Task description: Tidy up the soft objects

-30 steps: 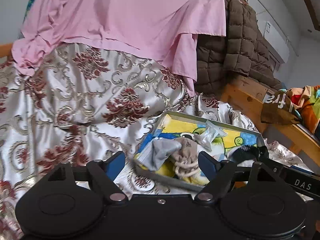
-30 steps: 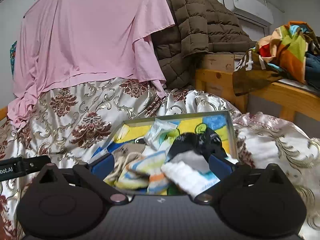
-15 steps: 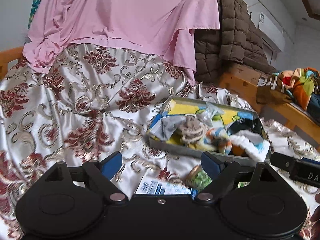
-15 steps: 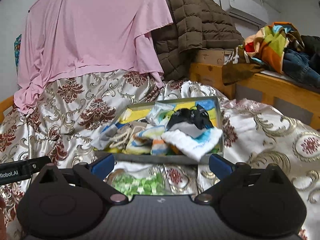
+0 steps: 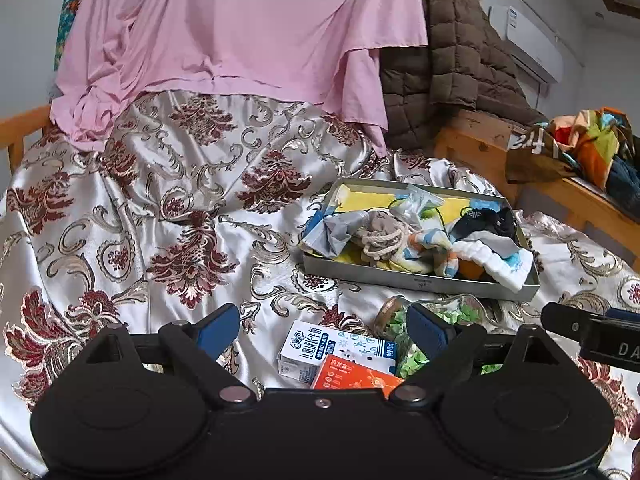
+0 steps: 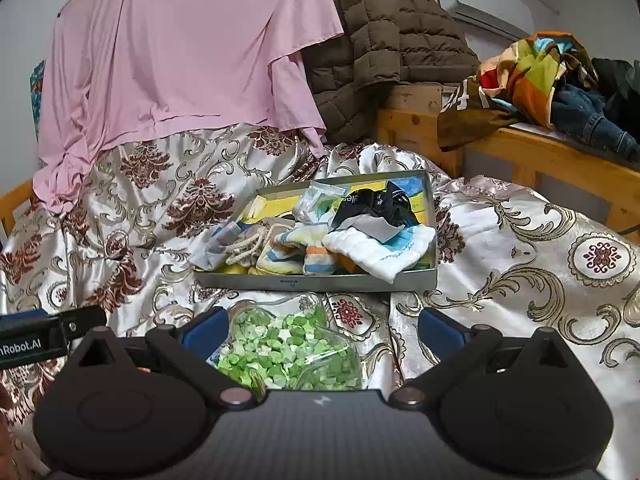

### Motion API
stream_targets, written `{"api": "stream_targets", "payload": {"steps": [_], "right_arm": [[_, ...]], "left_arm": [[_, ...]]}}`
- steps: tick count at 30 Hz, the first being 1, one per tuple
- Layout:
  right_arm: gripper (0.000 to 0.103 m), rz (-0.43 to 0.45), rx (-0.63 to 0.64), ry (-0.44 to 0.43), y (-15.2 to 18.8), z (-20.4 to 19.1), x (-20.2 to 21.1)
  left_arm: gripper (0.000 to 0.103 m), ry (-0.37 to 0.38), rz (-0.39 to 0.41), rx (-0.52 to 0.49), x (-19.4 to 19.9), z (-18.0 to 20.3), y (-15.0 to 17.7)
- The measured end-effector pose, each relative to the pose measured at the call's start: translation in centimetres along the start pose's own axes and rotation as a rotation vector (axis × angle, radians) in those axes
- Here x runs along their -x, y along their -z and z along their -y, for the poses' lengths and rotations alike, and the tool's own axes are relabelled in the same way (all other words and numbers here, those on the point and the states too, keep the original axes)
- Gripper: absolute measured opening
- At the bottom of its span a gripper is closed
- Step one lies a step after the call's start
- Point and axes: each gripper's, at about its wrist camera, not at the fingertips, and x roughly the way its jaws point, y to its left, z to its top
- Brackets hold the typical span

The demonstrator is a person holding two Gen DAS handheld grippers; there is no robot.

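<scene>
Left hand-held gripper [image 5: 323,330] sits with its blue pads spread wide and nothing between them, and its jaws have just been opening a touch further. Right under its fingers lie a white-and-blue drink carton [image 5: 336,350] and an orange carton [image 5: 356,376], touching each other; neither showed a second ago, when the gripper was up close against the tray. Just off its right finger is a clear jar of green paper stars [image 5: 404,320], lying on its side.

Right hand-held gripper [image 6: 322,330] is also apart and empty, with that same jar [image 6: 288,348] lying between and below its pads, not pressed by either one. A second ago its pads framed the tray's contents; now the jar fills that spot.

Beyond both, well clear, the shallow grey metal tray [image 5: 416,280] rests on the silver-and-maroon floral bedspread [image 5: 160,208], heaped with soft objects: a white folded cloth [image 6: 384,250] hanging over the near right corner, striped socks [image 6: 304,254], a black sock [image 6: 372,204], a beige drawstring pouch [image 5: 380,232]. The tray looks smaller and farther than before. Behind it drape a pink sheet [image 5: 240,28] and a brown quilted jacket [image 5: 452,64].
</scene>
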Motion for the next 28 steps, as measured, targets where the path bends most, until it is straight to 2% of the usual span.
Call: {"api": "stream_targets", "payload": {"steps": [19, 24, 28], "right_arm": [[0.103, -0.034, 0.011, 0.004, 0.7, -0.22, 0.06], [0.103, -0.034, 0.011, 0.005, 0.69, -0.21, 0.07], [0.103, -0.035, 0.011, 0.004, 0.69, -0.22, 0.07]], "left_arm": [[0.093, -0.023, -0.024, -0.043, 0.0, 0.53, 0.91], [0.102, -0.058, -0.02, -0.046, 0.0, 0.61, 0.91], [0.101, -0.027, -0.02, -0.079, 0.01, 0.72, 0.95]]}}
